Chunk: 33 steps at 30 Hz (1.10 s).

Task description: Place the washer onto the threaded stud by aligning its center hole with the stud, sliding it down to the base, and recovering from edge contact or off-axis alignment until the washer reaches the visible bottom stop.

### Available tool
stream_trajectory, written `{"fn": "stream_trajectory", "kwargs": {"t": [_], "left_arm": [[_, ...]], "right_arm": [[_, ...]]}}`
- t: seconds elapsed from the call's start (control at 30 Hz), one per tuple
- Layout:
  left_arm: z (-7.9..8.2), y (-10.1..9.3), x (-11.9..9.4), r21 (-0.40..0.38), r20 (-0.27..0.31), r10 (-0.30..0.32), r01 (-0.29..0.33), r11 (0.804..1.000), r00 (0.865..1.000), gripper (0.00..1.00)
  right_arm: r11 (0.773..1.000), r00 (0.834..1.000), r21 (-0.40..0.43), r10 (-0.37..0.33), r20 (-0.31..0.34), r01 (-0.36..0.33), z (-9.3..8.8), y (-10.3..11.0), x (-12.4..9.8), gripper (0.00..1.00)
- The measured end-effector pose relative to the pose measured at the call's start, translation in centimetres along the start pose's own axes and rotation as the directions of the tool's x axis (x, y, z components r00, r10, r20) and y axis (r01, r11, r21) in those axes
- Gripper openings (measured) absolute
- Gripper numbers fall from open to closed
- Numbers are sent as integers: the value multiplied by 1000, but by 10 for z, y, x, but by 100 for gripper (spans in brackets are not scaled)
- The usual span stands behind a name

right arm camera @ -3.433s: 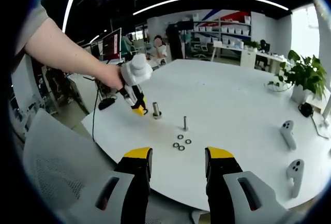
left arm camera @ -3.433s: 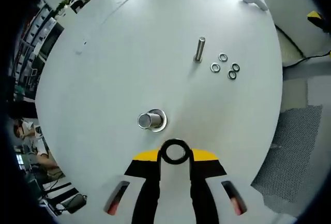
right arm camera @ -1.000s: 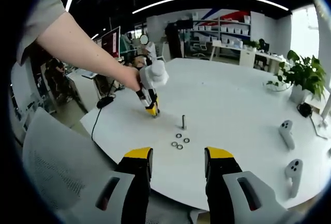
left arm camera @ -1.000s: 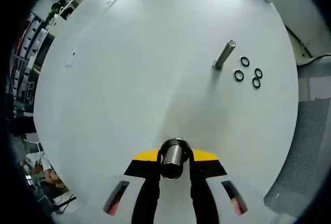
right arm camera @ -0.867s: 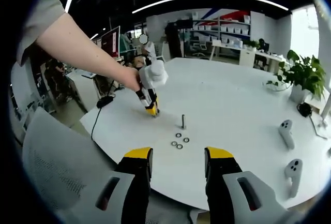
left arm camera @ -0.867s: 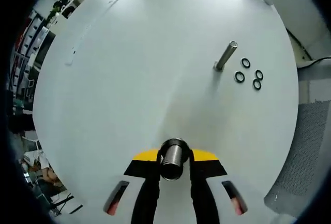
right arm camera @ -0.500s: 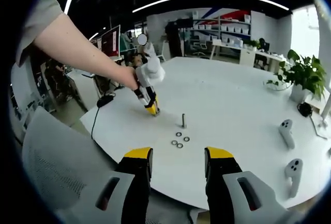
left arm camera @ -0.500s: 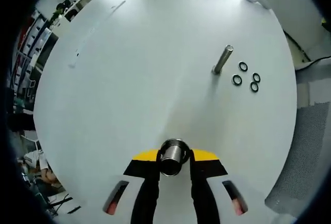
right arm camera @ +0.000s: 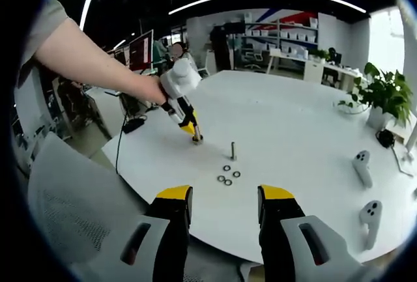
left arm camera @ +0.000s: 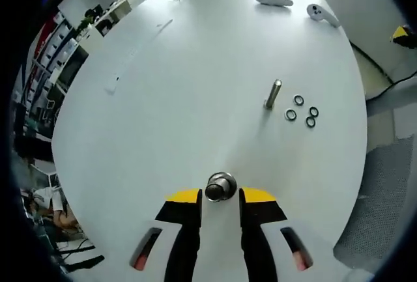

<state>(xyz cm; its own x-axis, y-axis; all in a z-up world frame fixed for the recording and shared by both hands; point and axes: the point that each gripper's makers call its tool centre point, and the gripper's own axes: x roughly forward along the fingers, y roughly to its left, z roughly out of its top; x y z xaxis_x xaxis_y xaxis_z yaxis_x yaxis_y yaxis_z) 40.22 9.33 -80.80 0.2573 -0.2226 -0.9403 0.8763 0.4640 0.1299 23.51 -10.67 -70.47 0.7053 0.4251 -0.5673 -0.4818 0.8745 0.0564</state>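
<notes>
white round table (right arm camera: 306, 139), two controllers (right arm camera: 362, 167), potted plant (right arm camera: 384, 93)

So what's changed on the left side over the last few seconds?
The left gripper carried the dark ring washer over the short steel stud, came down around it, and has now lifted. The washer no longer sits between its tips. It looks left on the stud, but how far down is unclear. The thin upright bolt, the loose washers and the idle right gripper are unchanged.
</notes>
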Motion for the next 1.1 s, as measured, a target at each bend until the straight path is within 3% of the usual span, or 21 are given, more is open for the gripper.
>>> {"fn": "stream_trajectory", "kwargs": {"t": [0.13, 0.3, 0.43, 0.57, 0.67, 0.77, 0.87, 1.0, 1.07, 1.1], "left_arm": [[1, -3, -11, -12, 22, 14, -14, 1000, 1000, 21], [11, -10, -25, -30, 90, 31, -28, 999, 995, 21], [8, -15, -39, 54, 100, 84, -90, 994, 991, 19], [2, -26, -56, -25, 151, 89, -86, 996, 985, 21], [2, -32, -70, -100, 215, 99, -79, 992, 972, 22], [-7, -29, -85, -103, 228, 143, -122, 987, 963, 24], [-13, -32, -97, -195, 270, 153, -102, 975, 951, 25], [-22, -43, -114, -221, 315, 178, -110, 969, 932, 29], [-26, -40, -124, -262, 352, 235, -145, 954, 906, 29], [-29, -43, -126, -298, 377, 231, -119, 947, 897, 30]], "right_arm": [[1000, 1000, 0, -7, 4, 7, 0, -1, -1, 42], [1000, 1000, -3, -7, 2, 7, 0, -1, -1, 42], [1000, 1000, -12, -2, -5, 2, -1, 1, 0, 42], [1000, 1000, -9, 3, -7, -3, -1, 1, 0, 42], [1000, 1000, -6, 4, 0, -4, 0, 2, -1, 42], [1000, 1000, -8, 6, -1, -6, 0, 3, 0, 42], [1000, 1000, -6, 10, 3, -10, 1, 3, 0, 42], [999, 1000, -30, 29, -2, -29, 0, 11, 0, 42], [999, 999, -33, 37, -3, -37, 1, 12, 0, 42], [999, 999, -33, 41, -3, -41, 1, 13, 0, 42]]}}
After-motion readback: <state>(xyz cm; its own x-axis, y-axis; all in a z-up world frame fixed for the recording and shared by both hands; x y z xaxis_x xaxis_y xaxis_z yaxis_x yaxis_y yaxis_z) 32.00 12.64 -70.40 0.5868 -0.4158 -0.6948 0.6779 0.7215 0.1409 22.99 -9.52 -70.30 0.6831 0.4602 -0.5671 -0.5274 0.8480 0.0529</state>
